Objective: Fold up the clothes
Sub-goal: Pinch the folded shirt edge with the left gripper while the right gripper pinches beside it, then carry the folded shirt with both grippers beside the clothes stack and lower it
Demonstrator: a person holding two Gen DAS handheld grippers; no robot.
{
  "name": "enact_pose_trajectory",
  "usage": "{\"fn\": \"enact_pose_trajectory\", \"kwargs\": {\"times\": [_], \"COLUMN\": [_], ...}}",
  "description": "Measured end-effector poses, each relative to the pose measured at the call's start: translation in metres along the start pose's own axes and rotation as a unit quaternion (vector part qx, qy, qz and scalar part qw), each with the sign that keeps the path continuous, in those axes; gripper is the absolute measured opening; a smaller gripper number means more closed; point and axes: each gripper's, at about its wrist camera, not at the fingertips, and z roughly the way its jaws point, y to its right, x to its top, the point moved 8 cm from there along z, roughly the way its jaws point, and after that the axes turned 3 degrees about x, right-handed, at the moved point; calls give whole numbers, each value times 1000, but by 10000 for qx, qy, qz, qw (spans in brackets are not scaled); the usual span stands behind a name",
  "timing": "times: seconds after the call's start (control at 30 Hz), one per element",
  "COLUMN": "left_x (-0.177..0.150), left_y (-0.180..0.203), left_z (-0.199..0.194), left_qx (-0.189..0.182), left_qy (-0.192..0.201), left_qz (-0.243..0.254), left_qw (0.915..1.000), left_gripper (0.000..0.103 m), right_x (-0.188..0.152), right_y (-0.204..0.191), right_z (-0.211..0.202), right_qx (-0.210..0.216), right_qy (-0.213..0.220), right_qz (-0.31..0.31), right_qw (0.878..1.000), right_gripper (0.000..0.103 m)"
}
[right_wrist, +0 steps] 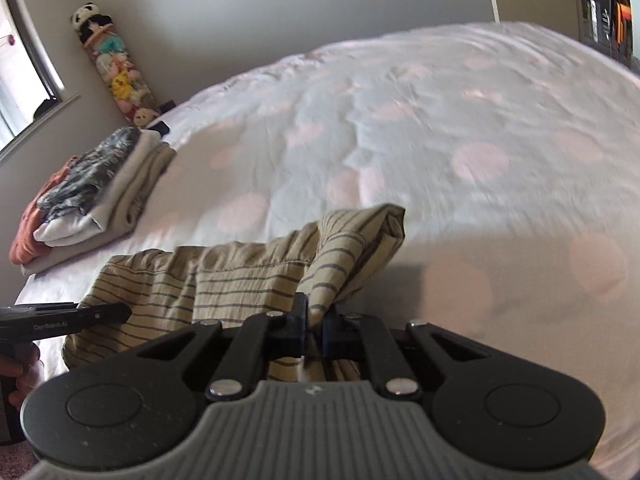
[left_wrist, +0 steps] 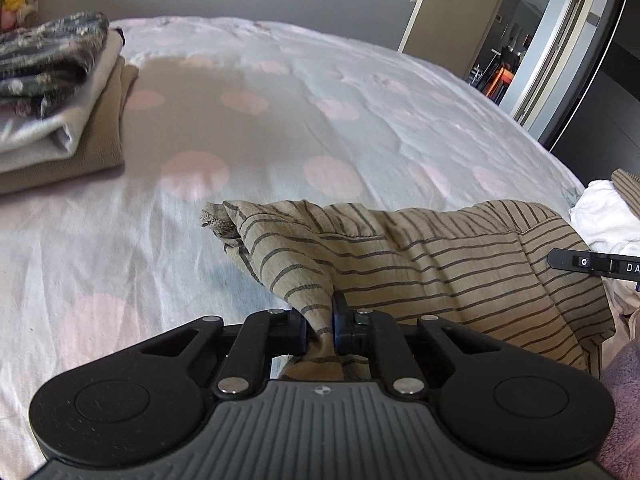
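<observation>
A tan garment with thin dark stripes [left_wrist: 440, 264] lies crumpled on the near part of the bed. My left gripper [left_wrist: 320, 326] is shut on a bunched fold of it, the cloth pinched between the pads and pulled up into a ridge. In the right wrist view the same striped garment [right_wrist: 240, 276] stretches to the left, and my right gripper [right_wrist: 315, 322] is shut on another fold that stands up in a peak. The right gripper's tip [left_wrist: 592, 266] shows at the right edge of the left wrist view; the left gripper [right_wrist: 68, 320] and a hand show at the left edge of the right one.
A stack of folded clothes [left_wrist: 60, 112] sits at the bed's far left, also seen as the stack [right_wrist: 88, 196]. The bed sheet [left_wrist: 280, 120] is pale with pink dots. A white cloth [left_wrist: 604, 216] lies at the right edge. Plush toys [right_wrist: 116, 68] stand in the corner; a door [left_wrist: 452, 4] is open.
</observation>
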Motion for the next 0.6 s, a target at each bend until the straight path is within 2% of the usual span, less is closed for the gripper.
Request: {"fn": "enact_pose_trajectory", "kwargs": {"times": [0.17, 0.27, 0.4, 0.53, 0.6], "left_x": [19, 35, 60, 84, 90], "left_y": [-9, -28, -62, -105, -129], "left_z": [-26, -55, -106, -165, -190], "left_qx": [78, 151, 297, 513, 595], "left_qy": [380, 756, 1298, 1849, 1998], "left_qz": [-215, -440, -688, -863, -963], "left_qw": [9990, 9961, 9887, 9776, 9733], "left_gripper": [9, 9, 8, 8, 8], "right_x": [19, 37, 62, 86, 97], "right_y": [-33, -61, -115, -178, -212], "right_z": [-9, -10, -7, 1, 6], "right_qx": [161, 345, 674, 1102, 1293], "right_qy": [192, 344, 504, 594, 637], "right_qz": [-352, -581, -997, -1316, -1496], "right_qw": [9991, 9971, 9915, 9834, 9782], "right_gripper": [8, 8, 8, 7, 7]}}
